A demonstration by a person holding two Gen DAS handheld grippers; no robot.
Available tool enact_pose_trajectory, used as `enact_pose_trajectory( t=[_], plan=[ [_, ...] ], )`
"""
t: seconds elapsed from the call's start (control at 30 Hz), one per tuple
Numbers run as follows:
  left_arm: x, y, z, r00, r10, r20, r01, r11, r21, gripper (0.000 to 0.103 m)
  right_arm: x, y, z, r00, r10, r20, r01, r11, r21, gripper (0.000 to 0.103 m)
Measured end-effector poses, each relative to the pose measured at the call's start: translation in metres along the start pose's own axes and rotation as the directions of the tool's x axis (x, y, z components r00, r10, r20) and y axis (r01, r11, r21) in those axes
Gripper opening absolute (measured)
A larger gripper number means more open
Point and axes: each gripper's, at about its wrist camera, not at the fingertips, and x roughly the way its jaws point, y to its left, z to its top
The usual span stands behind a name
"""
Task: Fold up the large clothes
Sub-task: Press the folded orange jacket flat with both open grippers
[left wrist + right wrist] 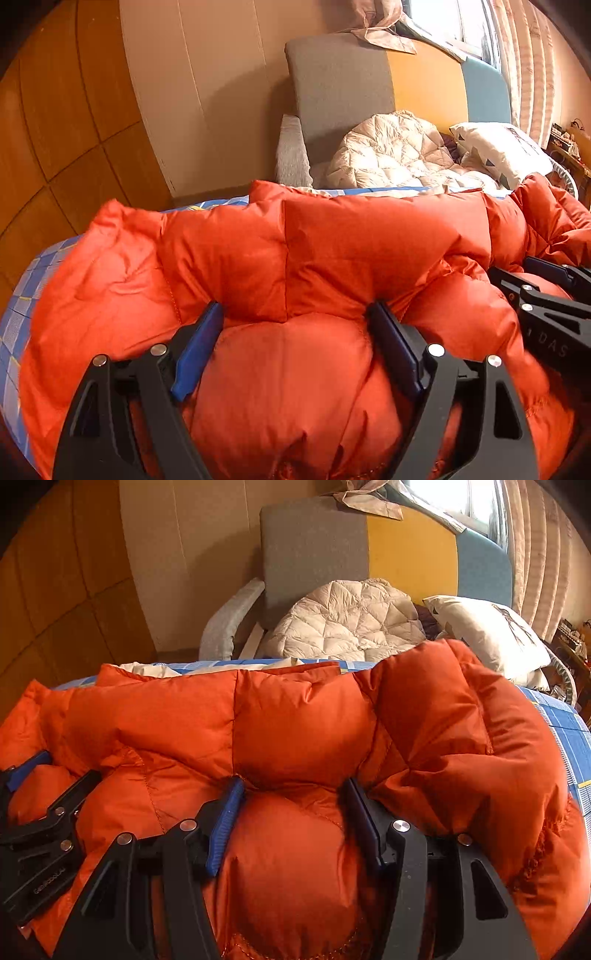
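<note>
A puffy orange down jacket (pixel 332 240) lies bunched across a bed with a blue plaid sheet (pixel 22 295). My left gripper (pixel 295 317) is shut on a thick fold of it, and orange padding bulges between the blue pads (pixel 195 354). My right gripper (pixel 293 790) grips another bulging fold of the jacket (pixel 295 720) in the same way. The two grippers sit side by side: the right gripper (pixel 546 295) shows at the right edge of the left wrist view, and the left gripper (pixel 37 794) at the left edge of the right wrist view.
Beyond the bed sheet (pixel 576 738) stands a grey, yellow and blue padded chair (pixel 332 92) holding a white quilted jacket (pixel 391 155) and a patterned pillow (pixel 495 147). Wooden panelling (pixel 55 129) is on the left, and a curtained window (pixel 524 55) at the back right.
</note>
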Motion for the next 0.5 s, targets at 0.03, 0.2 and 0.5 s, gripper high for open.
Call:
enact_pose_trajectory(
  t=[0.03,0.2,0.5],
  plan=[
    [0.003,0.000,0.000,1.000,-0.001,-0.001,0.001,1.000,-0.004,0.082,0.001,0.000,-0.001,1.000,-0.003,0.003,0.003,1.000,0.000,0.056],
    [0.010,-0.001,-0.003,1.000,0.005,-0.019,-0.006,1.000,-0.007,0.083,0.007,0.003,-0.005,0.999,-0.027,0.019,0.027,1.000,-0.012,0.056],
    [-0.001,0.001,-0.001,1.000,0.006,-0.024,-0.006,1.000,-0.007,0.083,0.008,0.000,-0.006,1.000,-0.023,0.015,0.023,1.000,-0.017,0.056]
  ],
)
